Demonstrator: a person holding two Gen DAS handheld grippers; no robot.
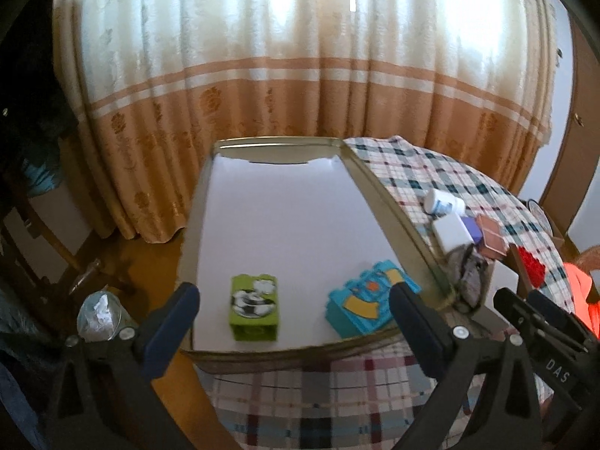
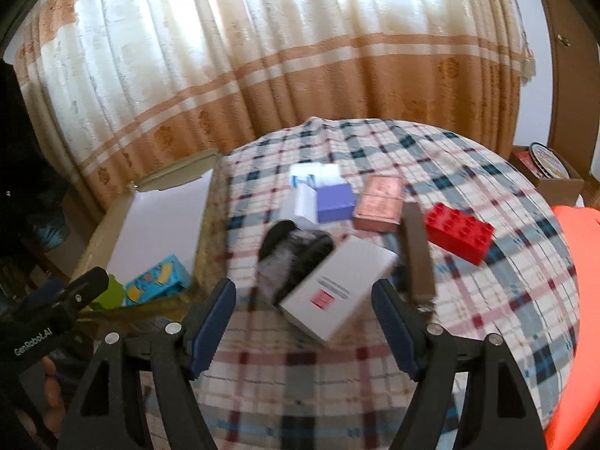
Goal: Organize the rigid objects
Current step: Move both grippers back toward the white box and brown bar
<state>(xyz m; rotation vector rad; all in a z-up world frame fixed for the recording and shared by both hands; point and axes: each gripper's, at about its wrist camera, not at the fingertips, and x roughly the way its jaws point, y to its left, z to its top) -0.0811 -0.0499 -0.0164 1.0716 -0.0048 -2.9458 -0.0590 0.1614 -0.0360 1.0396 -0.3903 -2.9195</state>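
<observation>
Two blocks (image 1: 255,309) already lie in the tray (image 1: 378,195); left gripper (image 1: 296,322) hangs released, and right gripper (image 2: 303,322) — fingers apart, empty — nears the white box (image 2: 337,285), needing a square pinch.

— What sort of place is this?
— A home, a lived-in room; long cream and tan curtains (image 1: 262,75) with a floral border hang at twelve o'clock, daylight glowing through them.
— Anything else?
— A plaid tablecloth (image 2: 431,172) covers the table; a wooden chair (image 1: 41,232) stands at nine o'clock; wooden cabinet doors (image 2: 570,75) rise at two o'clock.
</observation>
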